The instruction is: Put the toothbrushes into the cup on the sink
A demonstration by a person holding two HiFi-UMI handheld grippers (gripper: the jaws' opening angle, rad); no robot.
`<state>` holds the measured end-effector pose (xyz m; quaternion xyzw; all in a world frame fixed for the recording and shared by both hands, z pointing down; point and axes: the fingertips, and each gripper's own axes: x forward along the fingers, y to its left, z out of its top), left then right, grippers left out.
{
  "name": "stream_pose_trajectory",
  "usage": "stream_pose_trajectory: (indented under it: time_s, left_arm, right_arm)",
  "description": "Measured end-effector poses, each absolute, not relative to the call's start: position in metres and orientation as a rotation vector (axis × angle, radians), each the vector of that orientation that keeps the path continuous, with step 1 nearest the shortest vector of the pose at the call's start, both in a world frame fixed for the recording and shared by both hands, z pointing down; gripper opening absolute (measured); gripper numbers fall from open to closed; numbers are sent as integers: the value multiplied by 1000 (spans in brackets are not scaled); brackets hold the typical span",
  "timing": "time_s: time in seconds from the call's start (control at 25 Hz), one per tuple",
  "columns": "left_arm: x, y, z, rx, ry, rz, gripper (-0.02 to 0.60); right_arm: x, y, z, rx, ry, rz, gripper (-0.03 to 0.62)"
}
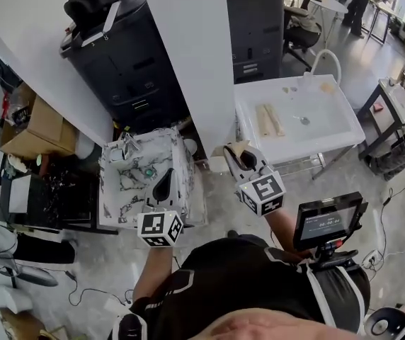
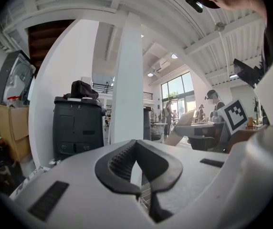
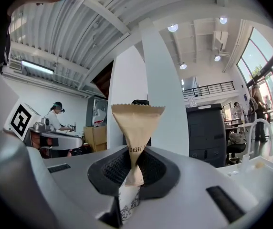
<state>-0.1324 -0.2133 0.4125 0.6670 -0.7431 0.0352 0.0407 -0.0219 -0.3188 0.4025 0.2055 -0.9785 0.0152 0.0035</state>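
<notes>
- The right gripper (image 1: 241, 158) has its fingers pinching a brown paper packet (image 3: 136, 120). The packet stands up out of the pads, narrow at the grip and fanned wide at its crimped top edge.
- From its shape and the task, the packet probably wraps a toothbrush, but no brush itself shows.
- The left gripper (image 2: 137, 159) has its fingers pressed together with nothing between them.
- In the head view the left gripper hangs over the 6 o'clock edge of the marble sink (image 1: 114, 190). The right gripper is just off the sink's 3 o'clock side, near the foot of the white pillar (image 1: 188, 48).
- The cup cannot be picked out for sure. A white round thing (image 1: 190, 146) at the sink's 2 o'clock corner may be it.
- Two pale strips (image 1: 270, 119) lie on the white table (image 1: 344, 129), at 2 o'clock from the right gripper and well apart from it. They may be more brushes.
- The step in hand looks like the carry, with the packet gripped and not yet at the cup.
- The next move calls for bringing the packet over the cup's mouth and tipping it upright with its narrow end down. The fingers should spread only once that end is inside, since a light paper packet may catch the rim or topple the cup.
</notes>
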Motion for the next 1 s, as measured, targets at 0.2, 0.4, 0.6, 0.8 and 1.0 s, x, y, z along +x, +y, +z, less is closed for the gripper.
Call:
stream_pose_trajectory:
  time_s: [0.2,0.4,0.6,0.8,1.0]
  left_arm:
    - [-150,-218,412,2023,-2284,118,5]
    - [-170,-215,410,2043,-2278,104,5]
    - [-197,-203,406,2101,-2244,101,5]
    - [-240,-186,402,2105,-2244,84,5]
    - [-280,-175,398,2112,-2261,55,5]
  right_arm:
    - [-40,-327,400,632,-3071,47,46]
    - [-64,-321,398,619,-3076,40,46]
    - [-94,-311,394,676,-3063,40,46]
    - [-133,-296,389,708,-3053,30,46]
    - [-173,-284,390,711,-3037,20,46]
